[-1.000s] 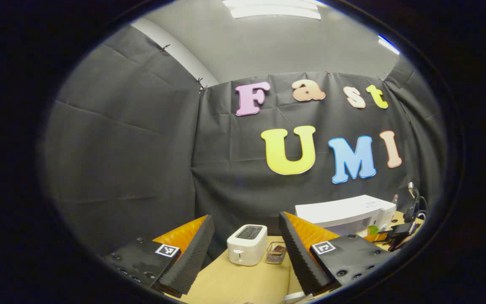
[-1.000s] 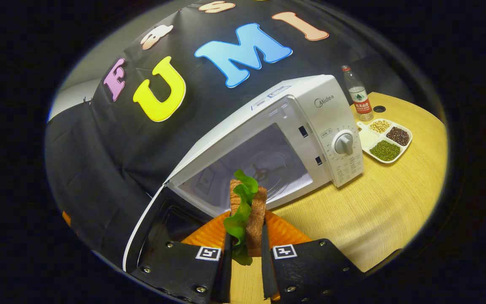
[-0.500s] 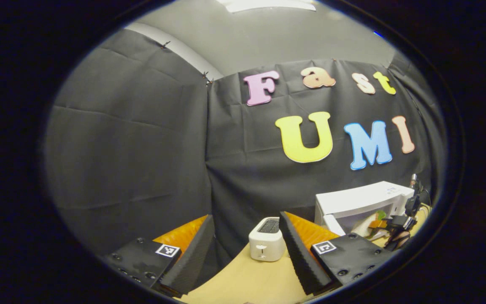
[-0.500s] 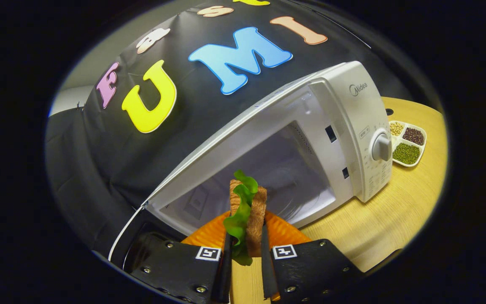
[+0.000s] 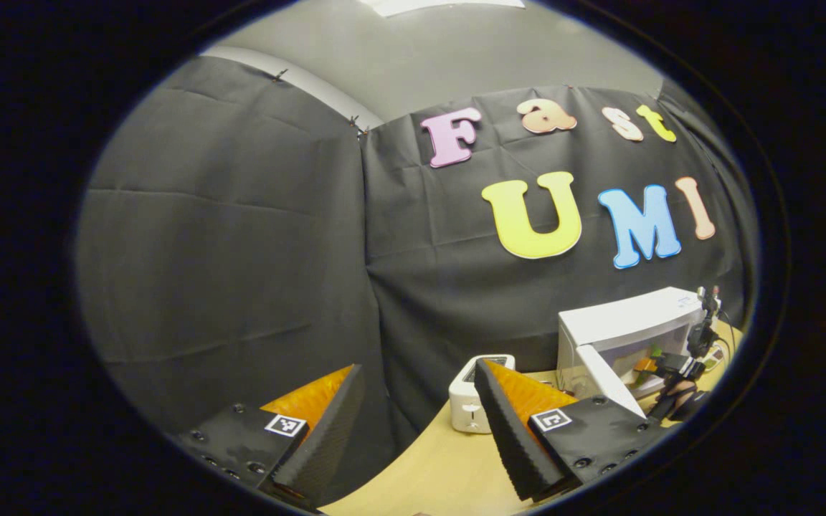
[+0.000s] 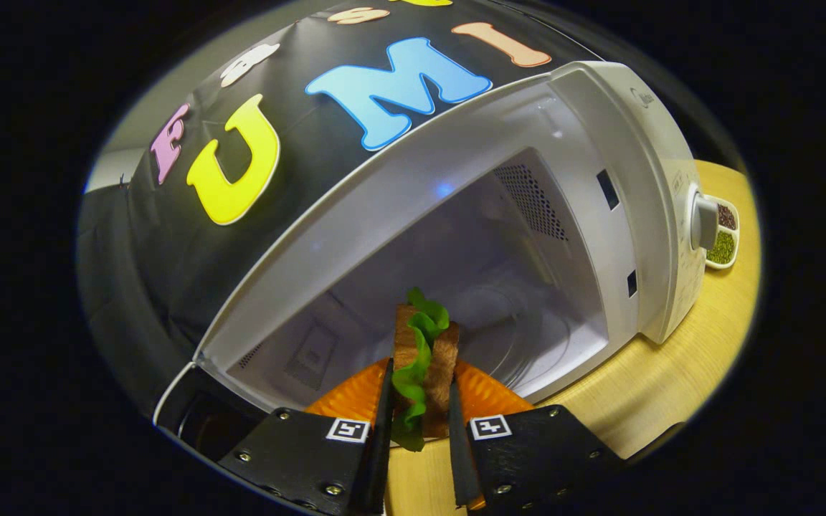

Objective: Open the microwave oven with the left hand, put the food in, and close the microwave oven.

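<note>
While microwave (image 6: 599, 179) gapes, sandwich (image 6: 424, 365) entering

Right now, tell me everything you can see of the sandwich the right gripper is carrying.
The sandwich is two brown, coarse-textured bread slices with a wavy green lettuce leaf between them, looking like toy food. It stands on edge, pinched between the fingers of the right gripper, lettuce poking out at top and bottom. It hangs at the mouth of the open microwave, touching only the fingers.

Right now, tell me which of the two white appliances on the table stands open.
The microwave oven: its door is swung out and the cavity gapes in front of the sandwich. The toaster, the smaller box beside it, has no door.
</note>
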